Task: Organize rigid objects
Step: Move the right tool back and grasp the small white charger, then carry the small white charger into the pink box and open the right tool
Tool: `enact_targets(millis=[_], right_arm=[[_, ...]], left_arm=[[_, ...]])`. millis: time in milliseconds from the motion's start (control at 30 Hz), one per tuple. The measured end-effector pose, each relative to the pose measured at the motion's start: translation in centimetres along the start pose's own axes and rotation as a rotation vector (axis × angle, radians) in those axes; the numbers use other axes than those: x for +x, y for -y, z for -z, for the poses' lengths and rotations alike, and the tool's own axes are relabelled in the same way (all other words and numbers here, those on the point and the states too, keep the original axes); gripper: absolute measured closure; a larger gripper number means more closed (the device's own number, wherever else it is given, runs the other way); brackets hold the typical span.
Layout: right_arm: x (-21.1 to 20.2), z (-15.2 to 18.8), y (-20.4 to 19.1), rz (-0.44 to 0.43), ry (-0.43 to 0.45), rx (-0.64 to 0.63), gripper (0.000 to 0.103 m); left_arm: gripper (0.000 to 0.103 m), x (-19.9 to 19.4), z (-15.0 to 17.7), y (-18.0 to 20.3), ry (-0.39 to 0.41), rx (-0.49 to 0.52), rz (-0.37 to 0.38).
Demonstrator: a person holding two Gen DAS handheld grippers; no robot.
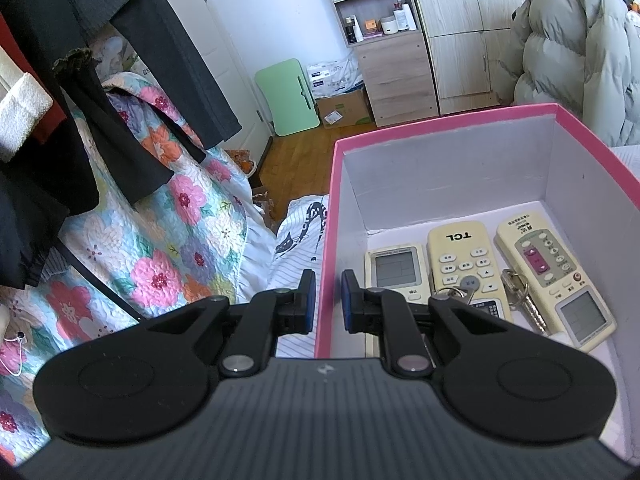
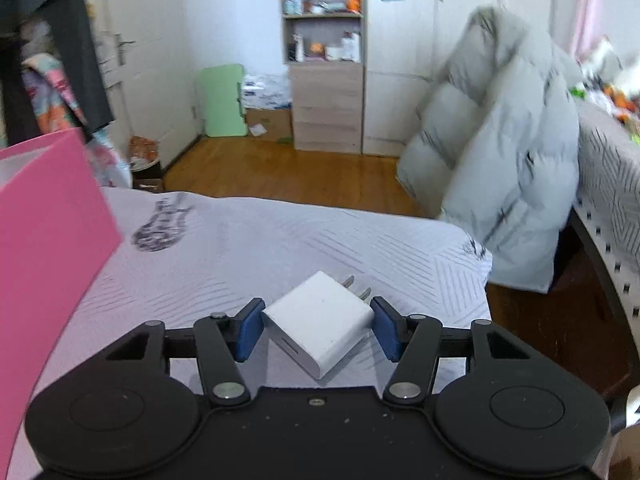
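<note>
Three remotes (image 1: 460, 264) and a bunch of keys (image 1: 520, 292) already lie side by side on the floor of the pink box (image 1: 440, 132), which sits on the striped bed sheet (image 2: 280, 240). On the left, my left gripper (image 1: 327, 300) straddles the box's near left wall, one pad outside and one inside, fingers narrow; I cannot tell whether the pads press the card. On the right, my right gripper (image 2: 318, 328) has its fingers set wide around the white charger (image 2: 320, 328), which lies flat on the sheet, turned corner-on to me with its prongs (image 2: 358, 286) pointing away to the right; both pads sit just beside its corners without clearly pressing. I judge the risk is that closing on those corners could twist the charger or pop it out, since the pads meet points rather than flat faces. The soft sheet may bunch under the fingertips too. The bed's edge is near on the right, so a slip that way could drop it to the floor. The box stands close on the left, with open room behind the remotes.
</note>
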State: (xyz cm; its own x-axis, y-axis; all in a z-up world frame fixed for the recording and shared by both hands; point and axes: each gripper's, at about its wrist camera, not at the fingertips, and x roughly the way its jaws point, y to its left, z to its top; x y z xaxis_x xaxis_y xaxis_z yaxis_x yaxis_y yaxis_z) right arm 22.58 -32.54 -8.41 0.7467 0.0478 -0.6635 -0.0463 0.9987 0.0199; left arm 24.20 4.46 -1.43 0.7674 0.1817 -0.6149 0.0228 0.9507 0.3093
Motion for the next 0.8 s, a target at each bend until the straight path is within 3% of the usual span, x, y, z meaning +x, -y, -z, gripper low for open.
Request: enact_targets(millis=[233,433,533,600,667,800], right_arm=[[-7.0,-0.8,-3.3,-0.139,0.080,-0.040,0.040],[-13.8,-3.1,-7.5,-0.361,0.122,-0.117,0.040],[-15.7,-4.3,-9.9,-0.480,0.090,-0.171,0.040],[-16.1,-4.9,-11.5,-0.632,0.034,-0.196,0.040],[-16.1,-5.2,-13.0,-0.722,-0.017,-0.205,0.040],[-14.9,-4.6,-16.9,-0.745,-0.094,-0.255,0.040]], left_arm=[[0.089,0.0,0.0,-0.1,0.000,-0.004,0.001],[0.089,0.0,0.0,0.0,0.000,-0.006,0.002],[0.089,0.0,0.0,-0.1,-0.002,0.004,0.004],[0.089,0.1,0.0,-0.2,-0.007,0.003,0.012],[0.089,0.1,0.0,-0.3,-0.003,-0.009,0.010],[0.089,0.2,0.1,-0.5,0.006,-0.026,0.017]])
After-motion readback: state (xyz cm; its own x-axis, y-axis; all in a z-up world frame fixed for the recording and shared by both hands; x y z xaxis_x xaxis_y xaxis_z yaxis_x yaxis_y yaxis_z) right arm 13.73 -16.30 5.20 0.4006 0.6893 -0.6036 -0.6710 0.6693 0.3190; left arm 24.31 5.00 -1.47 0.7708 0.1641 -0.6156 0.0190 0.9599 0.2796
